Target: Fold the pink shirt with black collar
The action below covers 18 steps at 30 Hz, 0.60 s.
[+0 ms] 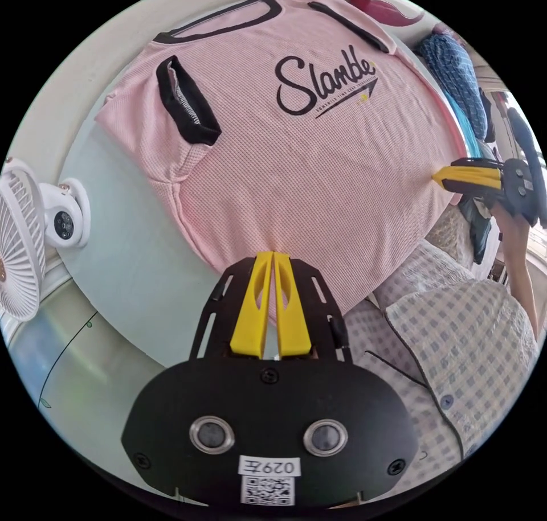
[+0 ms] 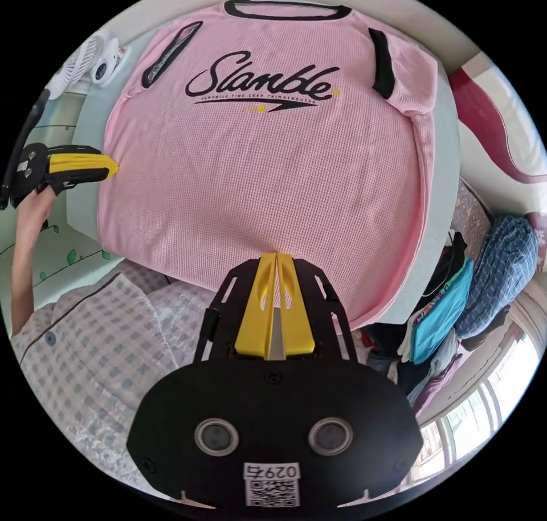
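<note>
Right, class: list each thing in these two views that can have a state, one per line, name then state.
pink shirt: spread flat, front up, sleeves folded in over the chest, hem at the table edge
left gripper: shut on the shirt's hem
right gripper: shut on the shirt's hem
table: bears the shirt
fan: cannot tell whether running
pile of clothes: heaped, unfolded

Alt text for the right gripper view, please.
A pink shirt with black collar lies flat, print up, on a pale table. The right gripper is shut on its near hem, the left gripper at its edge.
</note>
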Each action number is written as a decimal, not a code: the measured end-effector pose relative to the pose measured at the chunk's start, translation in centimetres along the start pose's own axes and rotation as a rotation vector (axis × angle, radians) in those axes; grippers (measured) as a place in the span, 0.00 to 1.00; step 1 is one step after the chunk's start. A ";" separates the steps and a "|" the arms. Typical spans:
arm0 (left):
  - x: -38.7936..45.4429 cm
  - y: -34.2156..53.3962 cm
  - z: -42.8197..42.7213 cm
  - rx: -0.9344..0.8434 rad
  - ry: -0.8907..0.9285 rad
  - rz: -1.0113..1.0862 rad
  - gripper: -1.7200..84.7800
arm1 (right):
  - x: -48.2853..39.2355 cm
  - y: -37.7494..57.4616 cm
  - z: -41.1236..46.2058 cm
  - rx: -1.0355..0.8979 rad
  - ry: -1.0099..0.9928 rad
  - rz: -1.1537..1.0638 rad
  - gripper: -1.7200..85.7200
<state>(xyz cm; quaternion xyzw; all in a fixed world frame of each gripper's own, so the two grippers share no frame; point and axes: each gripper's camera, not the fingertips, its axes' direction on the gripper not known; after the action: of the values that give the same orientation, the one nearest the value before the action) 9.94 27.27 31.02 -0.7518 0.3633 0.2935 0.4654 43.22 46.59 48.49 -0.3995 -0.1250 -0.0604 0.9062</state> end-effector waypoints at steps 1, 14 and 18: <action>-0.3 0.1 -0.1 0.009 0.012 -0.024 0.01 | 1.5 0.7 -0.4 0.027 -0.044 0.004 0.01; -1.3 0.6 -1.8 0.046 0.013 -0.107 0.01 | 26.4 14.7 -4.5 0.291 -0.394 0.625 0.02; -1.3 0.3 -4.7 0.127 -0.144 -0.115 0.01 | 25.5 11.2 -9.8 0.387 -0.366 0.430 0.02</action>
<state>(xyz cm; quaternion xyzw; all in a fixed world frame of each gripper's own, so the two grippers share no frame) 9.44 23.19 33.73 -0.7173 0.3030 0.2961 0.5531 71.88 46.67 41.20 -0.2416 -0.2078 0.2295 0.9197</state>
